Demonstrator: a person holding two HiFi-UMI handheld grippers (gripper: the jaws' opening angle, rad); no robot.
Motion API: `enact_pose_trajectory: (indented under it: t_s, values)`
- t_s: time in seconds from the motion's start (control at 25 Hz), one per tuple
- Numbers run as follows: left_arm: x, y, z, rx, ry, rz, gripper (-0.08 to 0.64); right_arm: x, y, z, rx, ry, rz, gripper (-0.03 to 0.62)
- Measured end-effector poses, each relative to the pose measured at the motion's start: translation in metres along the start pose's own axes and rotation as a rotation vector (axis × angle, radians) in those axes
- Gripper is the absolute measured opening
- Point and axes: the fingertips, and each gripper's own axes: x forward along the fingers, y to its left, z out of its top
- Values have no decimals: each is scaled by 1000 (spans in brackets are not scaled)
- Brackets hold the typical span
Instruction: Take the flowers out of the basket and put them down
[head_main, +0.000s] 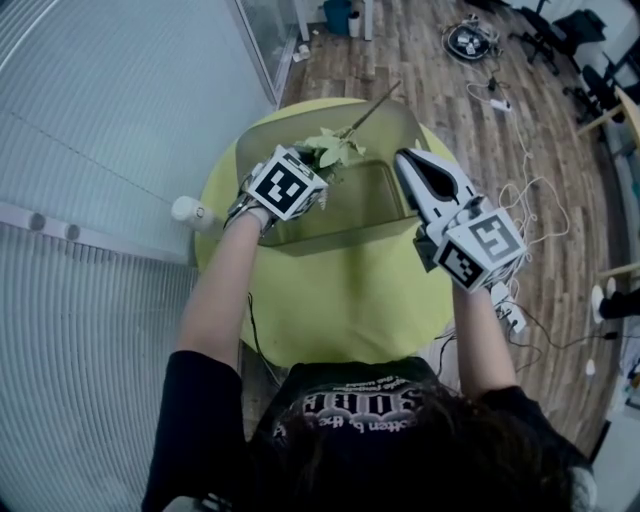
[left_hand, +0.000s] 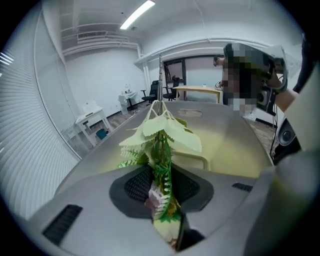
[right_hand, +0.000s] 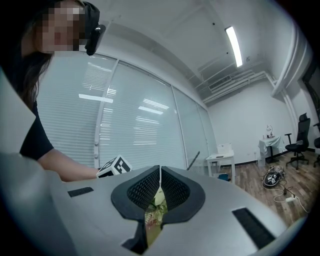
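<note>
A bunch of artificial flowers (head_main: 335, 150) with pale green leaves and a long stem lies over the far left of the translucent basket (head_main: 300, 243) on the round yellow-green table (head_main: 340, 310). My left gripper (head_main: 318, 170) is shut on the bunch. In the left gripper view the leaves and a pinkish bloom (left_hand: 165, 130) stick out from between its closed jaws (left_hand: 161, 165). My right gripper (head_main: 430, 185) hovers over the basket's right rim, its jaws shut with nothing held. In the right gripper view its tips (right_hand: 159, 175) meet, and a bit of the flowers (right_hand: 152, 215) shows through the gap lower down.
A white wall with blinds runs along the left, close to the table, with a white knob (head_main: 190, 210) by the table's left edge. Cables and a power strip (head_main: 497, 100) lie on the wooden floor to the right. Office chairs (head_main: 560, 35) stand at the far right.
</note>
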Motion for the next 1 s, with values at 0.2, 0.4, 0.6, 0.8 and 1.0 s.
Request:
enact_pose_trajectory:
  t_s: [0.2,0.4,0.6,0.8,1.0]
  values:
    - [-33,-3,17,-33,-84,11,91,-3,10,4,-6,0,-7,32]
    - [-71,-3,35,-69,-191,18,91,-2,22,8,-20,-5,-11,32]
    - [-106,-11,49,-60,-258,33,91,-6,34,11,-35,-11,-21,32]
    - [-118,-21,38,-65,-329,33,91,-5,47,-9,-63,-15,-28,32]
    - [-168,-29,57,-54,-379,45,91,-14,69,29,-91,-34,-46,32]
